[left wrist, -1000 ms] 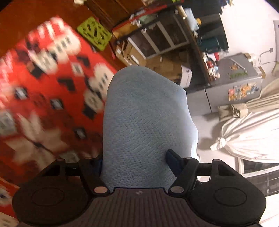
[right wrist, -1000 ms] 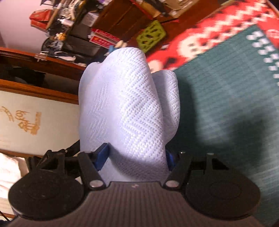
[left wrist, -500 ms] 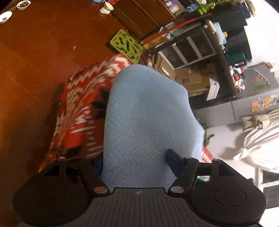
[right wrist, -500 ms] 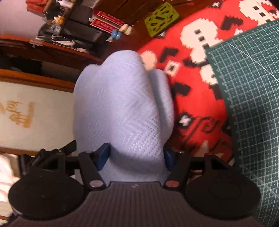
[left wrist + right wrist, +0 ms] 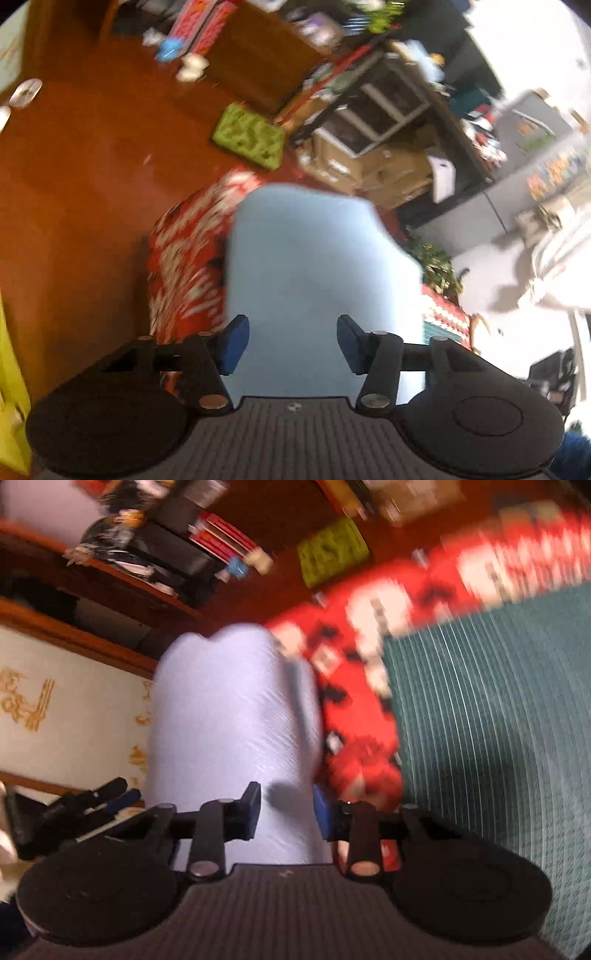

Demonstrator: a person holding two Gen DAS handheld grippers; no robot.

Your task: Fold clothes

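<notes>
The left gripper [image 5: 291,341], a black two-finger tool with blue pads [image 5: 232,343], has its jaws spread, and the pale blue textured cloth garment [image 5: 314,280] runs between them; the frame is blurred, and whether the pads press the fabric cannot be told. The garment rises from the gripper's base toward the far middle of the left wrist view, hanging over the edge of a red and white patterned knit blanket [image 5: 184,269] that drapes down on the left. Beyond it lies a brown wooden floor [image 5: 81,173] with a lime green perforated plastic tray [image 5: 249,134] on it, and farther right stand a black shelf unit [image 5: 384,107] and stacked cardboard boxes [image 5: 373,170]. The right gripper [image 5: 286,812], of the same black build, has its blue pads [image 5: 251,808] drawn in close on either side of the same garment [image 5: 232,734], pinching a bunched fold that stands up from the jaws toward the far middle of the right wrist view. To the right of that fold the blanket [image 5: 354,709] lies under a dark green gridded cutting mat [image 5: 491,716], which fills the right side. The green tray [image 5: 332,552] shows at the far top, and a cream panel with gold markings [image 5: 66,709] sits on the left.
</notes>
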